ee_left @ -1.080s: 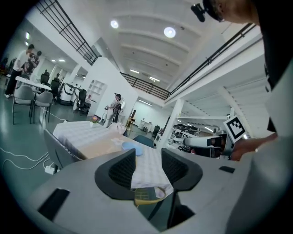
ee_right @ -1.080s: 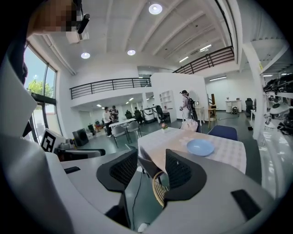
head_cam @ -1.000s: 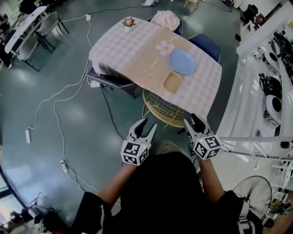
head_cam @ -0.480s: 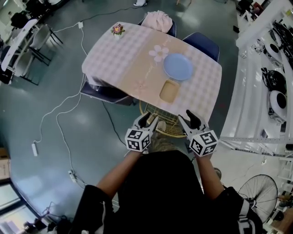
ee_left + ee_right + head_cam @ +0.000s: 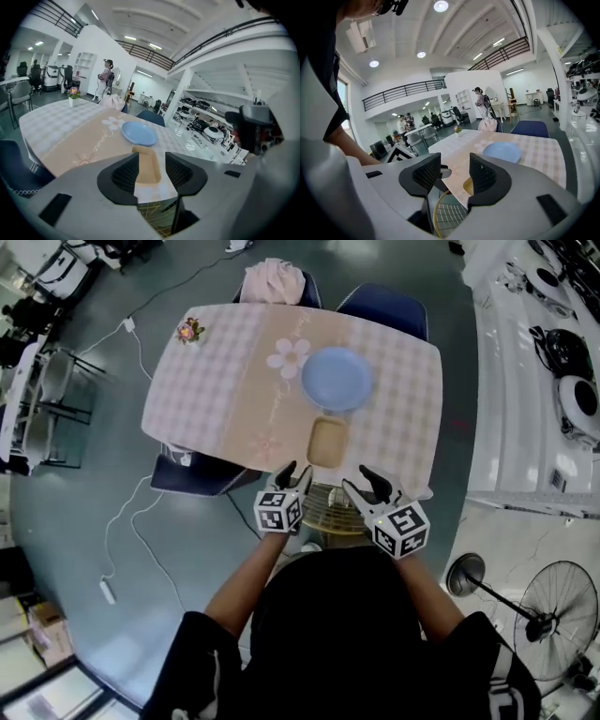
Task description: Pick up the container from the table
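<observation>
Container (image 5: 326,442), tan and rectangular (rounded corners), rests on checked tablecloth (image 5: 211,385).

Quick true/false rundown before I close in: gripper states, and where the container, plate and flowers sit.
1. The left gripper and right gripper are both open and empty. True.
2. The container sits on the plate. False: it lies on the table beside the plate, on the plate's near side.
3. The flowers stand right next to the container. False: they are at the table's far left corner.
4. The container lies by the table's near edge, just ahead of the grippers. True.
</observation>
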